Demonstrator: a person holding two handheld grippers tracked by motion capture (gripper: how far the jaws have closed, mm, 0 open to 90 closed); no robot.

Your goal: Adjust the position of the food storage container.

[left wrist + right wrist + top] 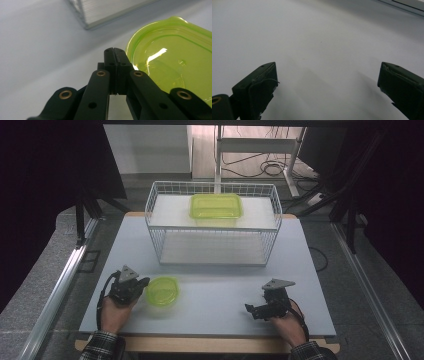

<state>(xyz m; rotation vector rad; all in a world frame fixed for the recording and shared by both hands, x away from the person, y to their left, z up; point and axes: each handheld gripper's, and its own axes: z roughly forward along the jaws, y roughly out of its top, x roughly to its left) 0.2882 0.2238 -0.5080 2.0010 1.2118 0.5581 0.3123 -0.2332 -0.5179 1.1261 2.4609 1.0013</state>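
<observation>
On top of wire rack sits one green box; other left on table. L gripper clenched beside it, empty; R gripper wide apart.

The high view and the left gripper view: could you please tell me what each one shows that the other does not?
The high view alone has the green rectangular container on the wire rack's upper shelf, the open right gripper and both hands. The left gripper view alone shows the left gripper's fingers pressed together, empty. Both share the round green lid, the table and the rack.
</observation>
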